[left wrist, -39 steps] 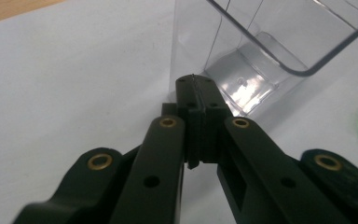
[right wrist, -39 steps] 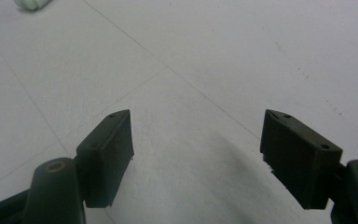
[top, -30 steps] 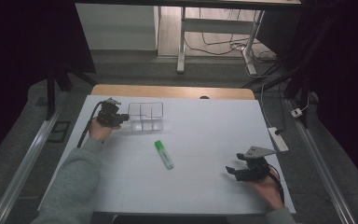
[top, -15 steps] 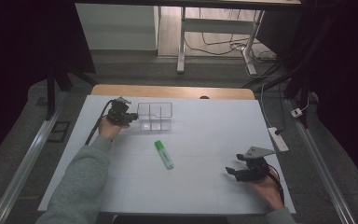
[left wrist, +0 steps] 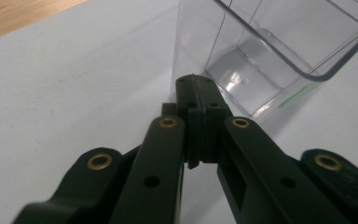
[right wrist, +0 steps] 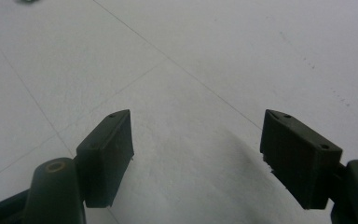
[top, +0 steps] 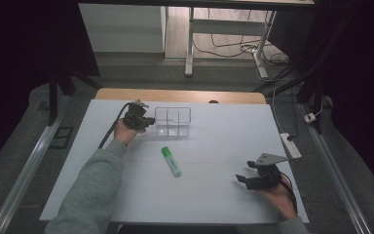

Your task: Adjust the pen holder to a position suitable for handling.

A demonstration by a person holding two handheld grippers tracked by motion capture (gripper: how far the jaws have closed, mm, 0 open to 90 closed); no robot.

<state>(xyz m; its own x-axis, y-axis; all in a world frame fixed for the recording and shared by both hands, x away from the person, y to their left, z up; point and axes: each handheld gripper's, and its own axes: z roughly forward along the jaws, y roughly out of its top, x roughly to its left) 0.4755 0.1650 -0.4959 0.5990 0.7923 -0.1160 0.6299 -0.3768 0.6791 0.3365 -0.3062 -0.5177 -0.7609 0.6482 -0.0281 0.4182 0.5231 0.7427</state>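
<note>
A green highlighter pen (top: 172, 161) lies flat mid-way across the white-covered bench (top: 214, 146), whose wooden far edge (top: 180, 95) shows, while a white power strip (top: 291, 145) rests at the right border, cables on the floor beyond.

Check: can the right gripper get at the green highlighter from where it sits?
Probably yes. The right gripper sits with jaws open on the white table, and bare surface lies between it and the green highlighter; nothing stands in between.

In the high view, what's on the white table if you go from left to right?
left gripper → clear box → green marker → right gripper
</note>
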